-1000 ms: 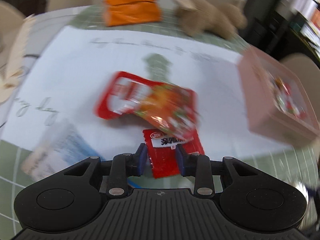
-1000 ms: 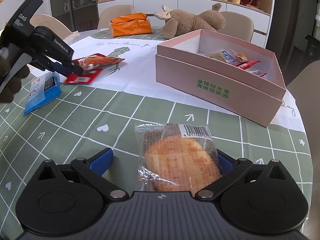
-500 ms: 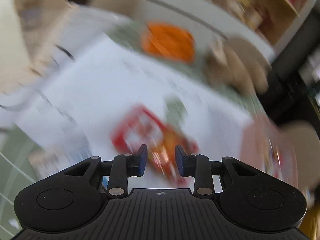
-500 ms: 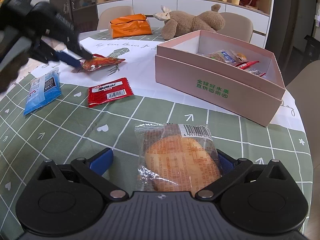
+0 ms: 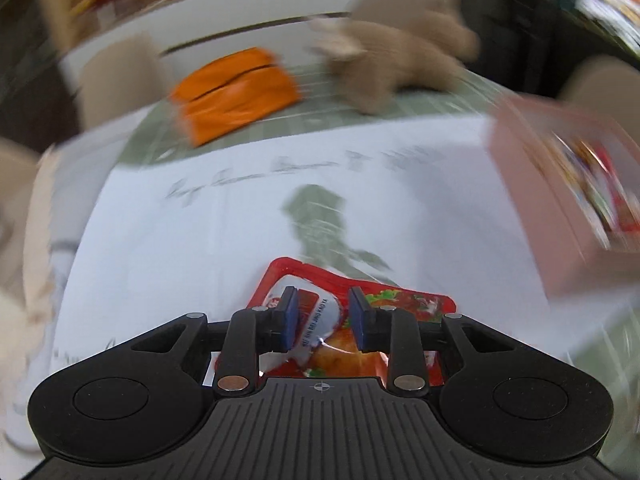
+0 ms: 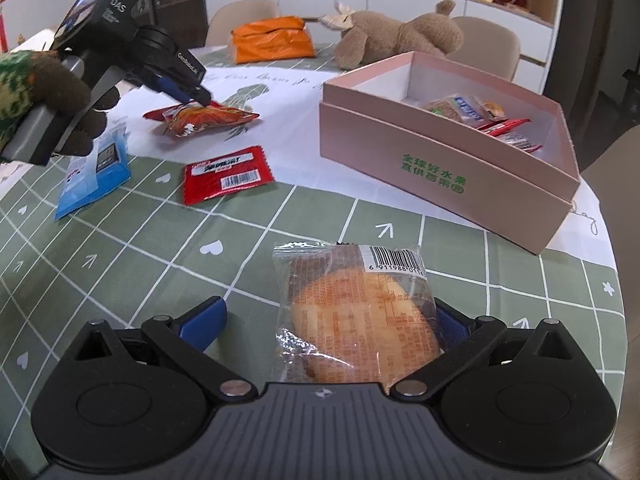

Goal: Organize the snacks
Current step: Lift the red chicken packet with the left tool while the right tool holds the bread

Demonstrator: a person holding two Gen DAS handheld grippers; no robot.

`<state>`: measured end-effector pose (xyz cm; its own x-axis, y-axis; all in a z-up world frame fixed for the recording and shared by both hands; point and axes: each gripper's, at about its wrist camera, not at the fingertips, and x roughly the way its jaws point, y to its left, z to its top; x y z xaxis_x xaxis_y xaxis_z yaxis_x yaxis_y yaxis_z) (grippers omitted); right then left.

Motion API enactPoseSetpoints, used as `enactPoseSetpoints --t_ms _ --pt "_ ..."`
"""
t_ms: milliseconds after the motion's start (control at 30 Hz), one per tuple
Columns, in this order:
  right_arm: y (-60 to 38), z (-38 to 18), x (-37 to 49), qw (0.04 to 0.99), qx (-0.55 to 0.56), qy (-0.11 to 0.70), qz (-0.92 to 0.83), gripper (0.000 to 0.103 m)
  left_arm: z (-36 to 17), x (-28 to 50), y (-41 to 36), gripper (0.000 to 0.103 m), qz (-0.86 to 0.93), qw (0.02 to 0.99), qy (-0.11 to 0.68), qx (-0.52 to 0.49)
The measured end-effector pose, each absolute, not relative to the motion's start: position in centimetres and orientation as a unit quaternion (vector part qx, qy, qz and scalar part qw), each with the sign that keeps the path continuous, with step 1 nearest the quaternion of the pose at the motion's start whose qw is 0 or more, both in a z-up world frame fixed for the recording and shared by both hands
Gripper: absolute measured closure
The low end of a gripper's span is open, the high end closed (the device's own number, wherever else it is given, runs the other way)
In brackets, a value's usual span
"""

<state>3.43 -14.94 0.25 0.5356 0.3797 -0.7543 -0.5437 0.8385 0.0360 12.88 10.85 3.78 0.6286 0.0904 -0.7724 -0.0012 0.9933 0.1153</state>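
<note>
Since a second ago: small red sachet [image 6: 226, 174] dropped from left gripper [image 5: 323, 317], flat on green checked tablecloth [image 6: 120, 264]; left gripper shifted onto orange-red snack bag [image 6: 208, 117].
Left jaws: just been closing, narrow, bag [image 5: 340, 344] between pads; grip uncertain.
Right gripper [image 6: 328, 320]: jaws wide apart, wrapped bun [image 6: 356, 312] lying between, unpinched.
Pink box [image 6: 448, 176]: at 2 o'clock of bun, snacks inside.
Blue packet [image 6: 94, 174]: at 9 o'clock of sachet.
Left hand [image 6: 44, 92]: gloved.

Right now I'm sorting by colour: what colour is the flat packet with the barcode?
Red packet, clearest in the right wrist view.
</note>
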Motion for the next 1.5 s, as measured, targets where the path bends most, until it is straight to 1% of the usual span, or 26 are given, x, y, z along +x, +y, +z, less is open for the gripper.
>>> enactPoseSetpoints --t_ms 67,100,133,267,300,333,400,500,600,733,833,900,933,967,1033,1100,1133,1200,1267,1367,1433,1467,1500 --pt "-14.9 0.4 3.8 0.864 -0.103 0.410 0.275 0.001 3.8 11.5 9.9 0.071 -0.006 0.900 0.431 0.070" --pt "-14.9 0.6 4.1 0.861 -0.101 0.414 0.279 0.006 3.9 10.8 9.8 0.071 -0.021 0.899 0.432 0.067" --pt "-15.0 0.8 4.3 0.859 -0.098 0.416 0.282 0.007 4.0 10.0 9.7 0.071 -0.036 0.898 0.435 0.060" --pt "-14.6 3.1 4.9 0.864 -0.085 0.389 0.307 0.008 4.3 7.0 10.2 0.071 -0.099 0.887 0.451 0.010" --pt "-14.2 3.6 5.2 0.864 -0.088 0.383 0.315 0.008 4.3 6.2 10.4 0.073 -0.107 0.884 0.455 -0.003" --pt "-13.6 3.9 5.4 0.862 -0.095 0.377 0.324 0.008 4.4 5.4 10.7 0.074 -0.099 0.884 0.457 -0.014" --pt "-11.9 4.4 5.9 0.859 -0.121 0.362 0.341 0.008 4.8 3.8 11.8 0.074 -0.059 0.889 0.452 -0.039" --pt "-9.0 4.0 7.2 0.849 -0.146 0.351 0.368 0.008 5.6 1.6 14.8 0.075 -0.007 0.884 0.447 -0.136" --pt "-6.3 2.8 9.0 0.831 -0.159 0.369 0.385 0.011 5.7 0.0 17.0 0.075 0.001 0.862 0.455 -0.225" --pt "-4.2 1.5 11.1 0.819 -0.153 0.393 0.390 0.012 5.3 -0.8 17.0 0.075 0.006 0.853 0.464 -0.238" --pt "-3.5 1.1 11.7 0.814 -0.138 0.403 0.395 0.024 4.5 -0.4 16.3 0.075 0.015 0.850 0.470 -0.237" --pt "-3.4 1.3 11.2 0.816 -0.138 0.402 0.393 0.039 4.2 -0.1 15.9 0.075 0.020 0.849 0.474 -0.232" --pt "-3.5 1.5 10.9 0.816 -0.137 0.402 0.392 0.045 4.1 0.3 15.6 0.075 0.019 0.850 0.475 -0.226" --pt "-3.8 1.8 10.5 0.817 -0.136 0.402 0.390 0.053 4.0 0.7 15.2 0.075 0.015 0.852 0.475 -0.219" --pt "-5.0 2.2 9.6 0.817 -0.136 0.405 0.388 0.060 4.0 1.6 14.2 0.068 0.002 0.858 0.476 -0.195" --pt "-6.6 2.2 8.6 0.814 -0.134 0.415 0.384 0.069 4.1 2.4 13.1 0.067 -0.014 0.861 0.477 -0.174" --pt "-7.4 2.2 8.1 0.814 -0.133 0.419 0.380 0.070 4.1 2.8 12.5 0.066 -0.024 0.864 0.476 -0.161" --pt "-9.2 2.1 7.3 0.816 -0.131 0.428 0.365 0.076 4.0 3.4 11.2 0.066 -0.046 0.867 0.476 -0.136" --pt "-10.6 2.1 6.4 0.827 -0.143 0.426 0.339 0.076 4.0 4.0 10.0 0.062 -0.060 0.872 0.474 -0.106" --pt "-11.9 2.4 5.6 0.836 -0.148 0.419 0.321 0.075 4.3 4.5 9.1 0.061 -0.057 0.880 0.467 -0.060" --pt "-12.1 2.8 5.7 0.840 -0.139 0.411 0.325 0.065 4.5 4.4 9.1 0.062 -0.045 0.884 0.464 -0.037" --pt "-12.0 2.9 5.8 0.843 -0.139 0.405 0.324 0.054 4.6 4.4 9.4 0.062 -0.039 0.885 0.463 -0.029" --pt "-11.7 3.0 5.8 0.847 -0.139 0.399 0.323 0.047 4.7 4.3 9.7 0.066 -0.028 0.885 0.465 -0.019"
